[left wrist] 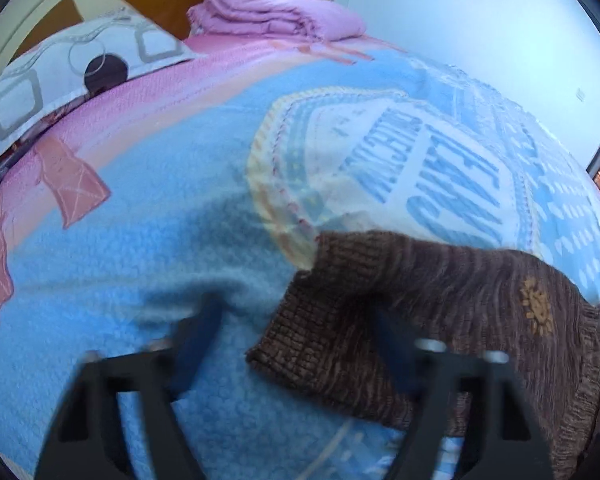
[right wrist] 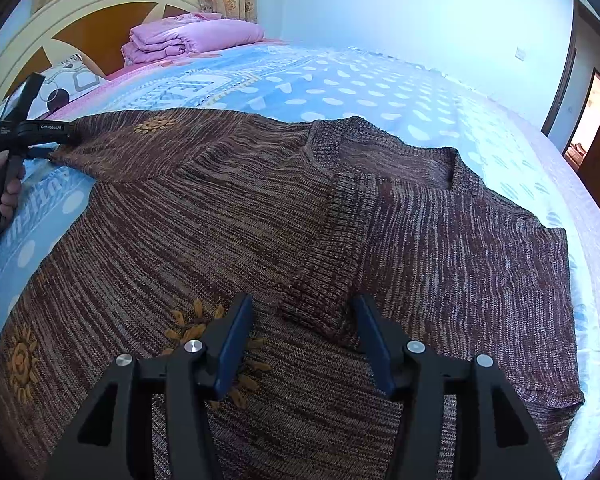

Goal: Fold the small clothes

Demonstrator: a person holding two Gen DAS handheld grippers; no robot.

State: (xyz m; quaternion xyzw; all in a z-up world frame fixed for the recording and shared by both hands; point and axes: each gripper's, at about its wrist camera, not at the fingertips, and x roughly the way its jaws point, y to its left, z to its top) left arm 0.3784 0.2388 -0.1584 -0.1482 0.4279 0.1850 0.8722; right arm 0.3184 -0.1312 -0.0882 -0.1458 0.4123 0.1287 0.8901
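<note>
Right tool (right wrist: 305, 344) is nearest in its own view. We see its blue fingers (right wrist: 234, 344) standing moderately apart, gripping nothing and poised over the sweater (right wrist: 220, 220). The ribbed cuff (right wrist: 320, 300) of a sleeve folded across the sweater's front sits just ahead of the gap between them. An orange sun motif (right wrist: 212, 332) on the sweater lies right by the left-side finger.

The sweater is brown knit and spread flat on the bed (right wrist: 380, 92), over a blue dotted blanket. Its collar (right wrist: 452, 168) is at the far side. The other sleeve (right wrist: 112, 140) stretches out from the sweater's left edge.

Left tool (left wrist: 296, 332) is at the tip of that outstretched sleeve. Its view is blurred, but we see the jaws wide. One finger is over the sleeve's cuff, the other over bare blanket beside the sweater, and nothing is clamped. From the right wrist view we catch a hand (right wrist: 8, 188) on that tool's handle, left of the sweater.

Beyond the sweater, at the head of the bed, are a folded pink quilt (right wrist: 192, 36) and a patterned pillow (left wrist: 60, 72). Both are well apart from the sweater and against a cream headboard (right wrist: 92, 28). A doorway (right wrist: 592, 116) is far off past the sweater's right side.
</note>
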